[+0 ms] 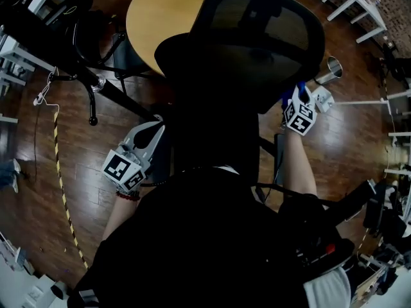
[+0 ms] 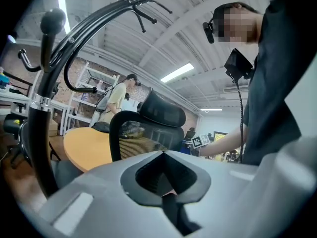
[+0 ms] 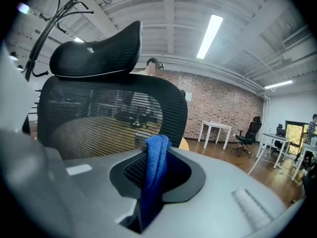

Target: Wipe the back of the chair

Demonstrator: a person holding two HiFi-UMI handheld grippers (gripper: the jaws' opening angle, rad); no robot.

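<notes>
Wiping is judged to be at its very start: a blue cloth (image 3: 155,175) is pinched between the jaws of the right gripper (image 1: 293,95) and held up close to the right edge of the chair back (image 1: 257,31), though contact cannot be confirmed. The left gripper (image 1: 156,128) is held low beside the chair, jaws pressed together on nothing. Nearly all of the mesh is reckoned left to be wiped.

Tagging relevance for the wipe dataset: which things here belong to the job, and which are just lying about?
In the job:
black mesh-back office chair
blue cloth, pinched in the right gripper

Lying about:
round wooden table
black metal coat stand
white table by the brick wall
left gripper, shut and empty
</notes>
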